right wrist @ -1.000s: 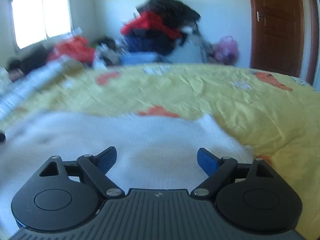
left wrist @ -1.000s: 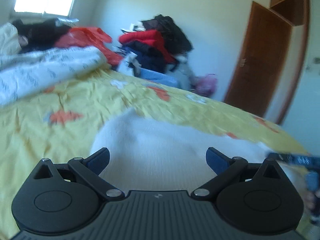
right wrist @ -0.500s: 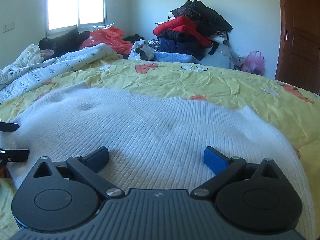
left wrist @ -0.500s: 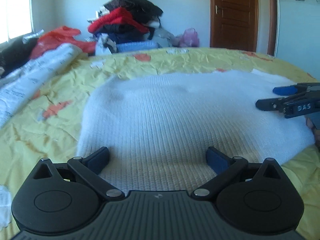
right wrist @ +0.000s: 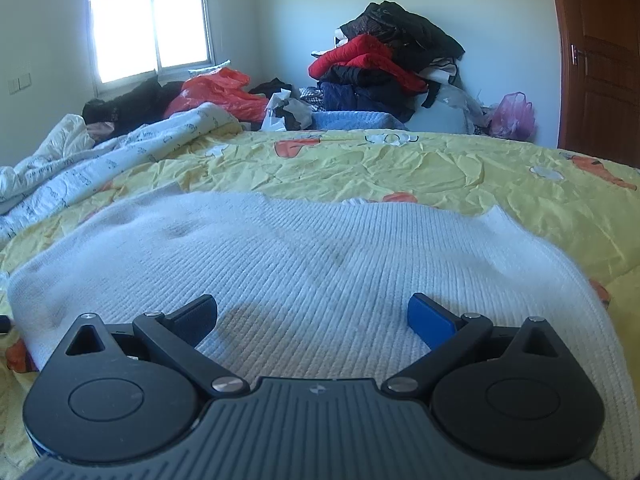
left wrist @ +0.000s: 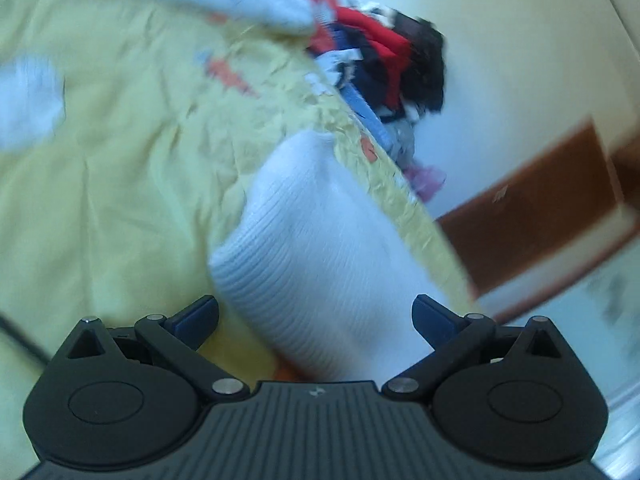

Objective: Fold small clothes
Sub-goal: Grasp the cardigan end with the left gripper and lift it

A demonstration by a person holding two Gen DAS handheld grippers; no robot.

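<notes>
A white ribbed knit garment (right wrist: 320, 256) lies spread flat on the yellow bedspread (right wrist: 460, 172). In the left wrist view the garment (left wrist: 320, 248) appears tilted and blurred, seen from its left end. My left gripper (left wrist: 316, 314) is open and empty, above the garment's near edge. My right gripper (right wrist: 312, 314) is open and empty, low over the garment's near part. Neither gripper touches the cloth as far as I can see.
A white printed duvet (right wrist: 100, 160) is bunched at the left of the bed. A pile of red, black and blue clothes (right wrist: 384, 68) stands against the far wall. A brown door (right wrist: 600, 60) is at the right. A window (right wrist: 150, 32) is at the back left.
The left gripper has rolled and swung left, so its view is now tilted and blurred. The right gripper has pulled back slightly and steadied over the garment. Both stay open.
</notes>
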